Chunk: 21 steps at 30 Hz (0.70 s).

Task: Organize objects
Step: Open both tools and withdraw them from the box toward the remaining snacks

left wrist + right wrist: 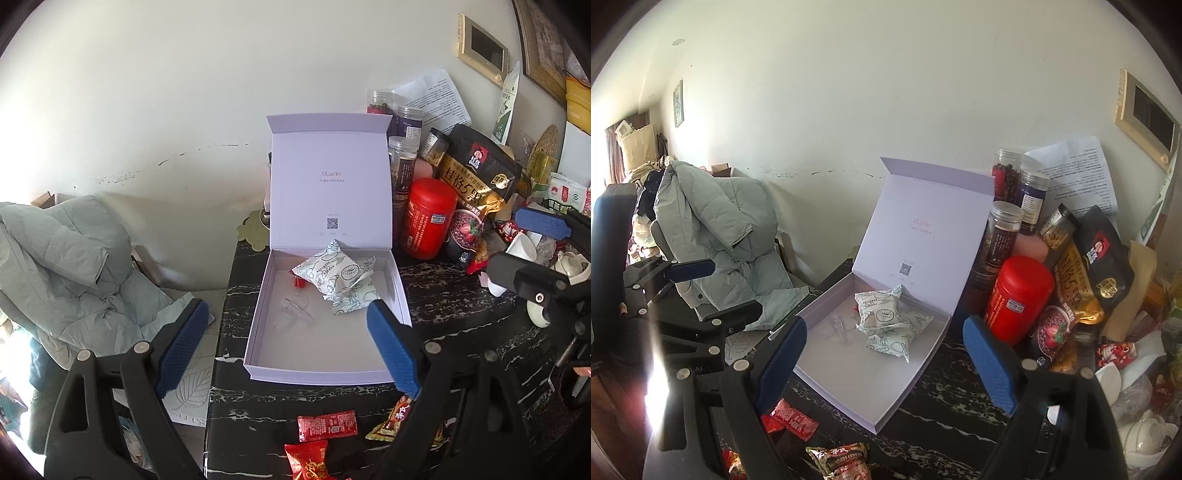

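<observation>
An open white box (pixel 400 291) (pixel 923 373) sits on the black marble table, lid up. Inside lie two white patterned packets (pixel 334 273) (pixel 882 314) and a small red item (pixel 298 283). My left gripper (pixel 284 350) is open and empty, held above the box's front. My right gripper (pixel 886 365) is open and empty over the box; it also shows in the left wrist view (pixel 532 243) at the right. Red snack packets (pixel 327 426) (pixel 794 419) and a gold-red packet (pixel 397 421) (pixel 842 459) lie in front of the box.
A red canister (pixel 428 218) (pixel 1017 299), jars (pixel 404 158) (pixel 1003 229), an oats bag (pixel 476 184) (pixel 1082 273) and clutter crowd the right. A chair with a grey-green jacket (pixel 70 266) (pixel 716 236) stands left of the table.
</observation>
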Tool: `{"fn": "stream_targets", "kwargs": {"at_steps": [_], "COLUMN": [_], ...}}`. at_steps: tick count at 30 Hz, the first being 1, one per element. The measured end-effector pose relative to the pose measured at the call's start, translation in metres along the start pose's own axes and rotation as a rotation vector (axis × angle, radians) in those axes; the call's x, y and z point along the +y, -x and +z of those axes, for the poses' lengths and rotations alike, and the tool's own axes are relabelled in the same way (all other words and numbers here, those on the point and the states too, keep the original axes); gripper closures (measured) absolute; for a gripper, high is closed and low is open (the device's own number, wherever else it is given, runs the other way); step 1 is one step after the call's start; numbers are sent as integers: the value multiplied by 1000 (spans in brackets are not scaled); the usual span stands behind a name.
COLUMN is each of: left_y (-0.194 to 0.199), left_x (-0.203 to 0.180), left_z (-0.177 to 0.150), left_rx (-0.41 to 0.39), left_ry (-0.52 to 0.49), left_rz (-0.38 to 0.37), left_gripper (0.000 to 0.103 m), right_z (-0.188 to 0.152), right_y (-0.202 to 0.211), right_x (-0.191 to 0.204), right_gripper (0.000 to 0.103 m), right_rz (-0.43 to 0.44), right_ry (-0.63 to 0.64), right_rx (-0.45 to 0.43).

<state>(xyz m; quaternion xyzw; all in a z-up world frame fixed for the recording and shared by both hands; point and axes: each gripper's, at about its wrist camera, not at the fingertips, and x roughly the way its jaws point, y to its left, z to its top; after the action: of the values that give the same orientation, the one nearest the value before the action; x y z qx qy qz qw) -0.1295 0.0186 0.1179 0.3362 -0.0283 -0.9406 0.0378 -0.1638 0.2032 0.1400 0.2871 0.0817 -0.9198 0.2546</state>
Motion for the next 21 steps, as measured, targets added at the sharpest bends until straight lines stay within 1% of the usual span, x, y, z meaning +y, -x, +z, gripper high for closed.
{"fn": "stream_targets", "kwargs": {"at_steps": [5,12,18,21], "left_y": [16,35,45,45], "left_x": [-6,-16,-21,-25], "left_z": [-9,-26,-44,-55], "left_rx": [-9,-13,-14,5], "left_ry": [-6,-21,-11,-14], "left_rz": [0,4,-10,-9], "left_gripper": [15,15,15,15], "right_z": [-10,-31,-56,-70], "right_y": [18,36,43,43], "right_x": [4,4,5,5], "right_gripper": [15,15,15,15], "right_rz": [-11,-18,-16,-12], "right_ry": [8,-18,-40,-52], "right_rx": [-3,8,33,51]}}
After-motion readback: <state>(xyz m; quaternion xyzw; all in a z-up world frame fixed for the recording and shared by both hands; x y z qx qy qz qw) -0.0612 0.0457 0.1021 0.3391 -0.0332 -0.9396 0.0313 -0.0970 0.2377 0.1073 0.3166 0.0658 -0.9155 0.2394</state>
